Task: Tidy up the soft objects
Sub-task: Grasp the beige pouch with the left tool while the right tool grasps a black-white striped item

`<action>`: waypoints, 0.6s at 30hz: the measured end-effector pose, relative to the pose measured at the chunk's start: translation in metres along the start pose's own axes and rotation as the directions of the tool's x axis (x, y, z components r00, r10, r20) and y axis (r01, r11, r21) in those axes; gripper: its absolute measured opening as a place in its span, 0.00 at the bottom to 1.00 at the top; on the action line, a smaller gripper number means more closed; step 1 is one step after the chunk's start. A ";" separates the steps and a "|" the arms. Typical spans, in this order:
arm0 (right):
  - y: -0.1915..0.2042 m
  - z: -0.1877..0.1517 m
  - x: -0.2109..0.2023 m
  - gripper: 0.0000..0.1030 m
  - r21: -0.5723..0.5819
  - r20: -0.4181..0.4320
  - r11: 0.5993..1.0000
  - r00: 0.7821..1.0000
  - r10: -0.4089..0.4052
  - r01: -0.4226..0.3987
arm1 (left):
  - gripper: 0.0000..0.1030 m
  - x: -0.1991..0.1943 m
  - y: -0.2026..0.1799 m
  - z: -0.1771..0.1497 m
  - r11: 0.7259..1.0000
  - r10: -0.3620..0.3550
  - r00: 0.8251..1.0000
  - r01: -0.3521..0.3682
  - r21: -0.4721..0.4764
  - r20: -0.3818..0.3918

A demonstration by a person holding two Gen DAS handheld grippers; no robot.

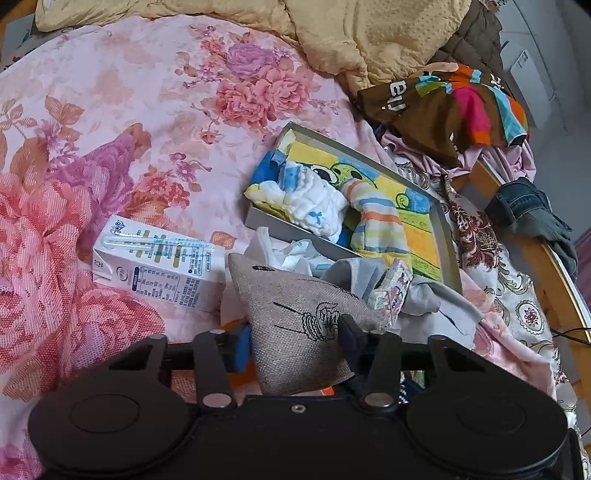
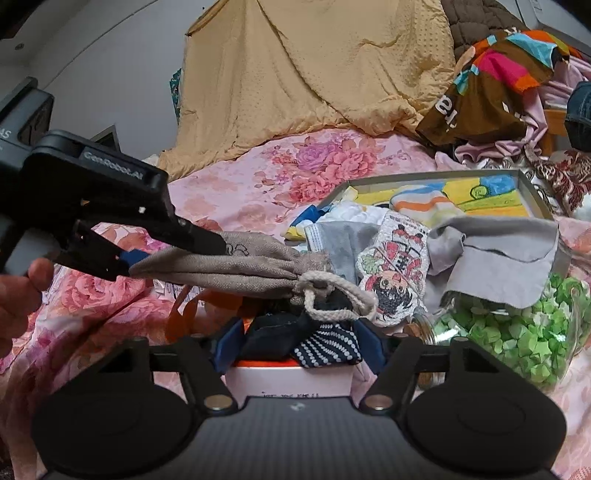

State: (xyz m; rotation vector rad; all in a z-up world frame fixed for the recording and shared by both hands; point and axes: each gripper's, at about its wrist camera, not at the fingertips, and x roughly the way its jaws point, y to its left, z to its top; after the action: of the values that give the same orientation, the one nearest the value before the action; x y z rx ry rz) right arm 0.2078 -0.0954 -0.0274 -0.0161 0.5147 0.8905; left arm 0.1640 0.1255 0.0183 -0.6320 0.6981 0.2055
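- Left wrist view looks down over a bed [image 1: 122, 110] with a pink flowered cover, ahead of and below both grippers; a tan quilt [image 1: 369, 33] is heaped at its far end.
- Beyond the left gripper, to its right, lies a shallow grey box [image 1: 448, 236], open-topped, with a cartoon-printed cloth [image 1: 417, 206], a white bundled cloth [image 1: 317, 206] and a striped sock [image 1: 380, 221] in it.
- Left gripper [image 1: 295, 336] points down at a slant, partly closed, its pads pressing either side of a beige linen drawstring pouch [image 1: 295, 295]; the right wrist view shows it [image 2: 173, 247] reaching in from the left with a person's hand [image 2: 22, 295] behind it, mostly cut off by the frame edge.
- The pouch stretches level from that gripper, its cord end [image 2: 332, 295] hanging just above the right gripper.
- Right gripper [image 2: 295, 347] is about two-thirds open around dark cloth, one piece white-dotted [image 2: 328, 347]; whether its pads press the cloth I cannot tell.
- A glass jar of green paper stars [image 2: 517, 332] lies on its side to the right of the right gripper, half under a grey cloth [image 2: 498, 258].
- A white drink carton [image 1: 159, 266] lies left of the pouch.
- A cartoon embroidered patch [image 2: 395, 280] sits just beyond the cord.
- A white box [image 2: 288, 384] under the right gripper is mostly hidden, its print unreadable.
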 end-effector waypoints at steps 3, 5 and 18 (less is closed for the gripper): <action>-0.003 -0.001 0.000 0.67 0.019 -0.004 1.000 1.000 -0.003 0.003 | 0.41 -0.002 -0.002 0.000 1.000 -0.010 1.000 0.010 -0.003 0.003; -0.004 -0.001 0.000 0.67 0.036 -0.008 0.999 1.000 -0.005 0.005 | 0.41 -0.005 -0.003 -0.001 1.000 -0.028 1.000 0.028 -0.009 0.010; -0.008 -0.002 -0.001 0.52 0.091 -0.018 0.996 1.000 -0.016 0.017 | 0.16 0.002 -0.018 -0.005 0.993 -0.115 0.992 0.117 0.029 -0.050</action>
State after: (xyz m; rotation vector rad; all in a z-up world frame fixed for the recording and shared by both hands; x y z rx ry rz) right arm 0.2129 -0.1018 -0.0301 0.0554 0.5700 0.8503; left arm 0.1693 0.1075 0.0227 -0.6471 0.7073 0.0717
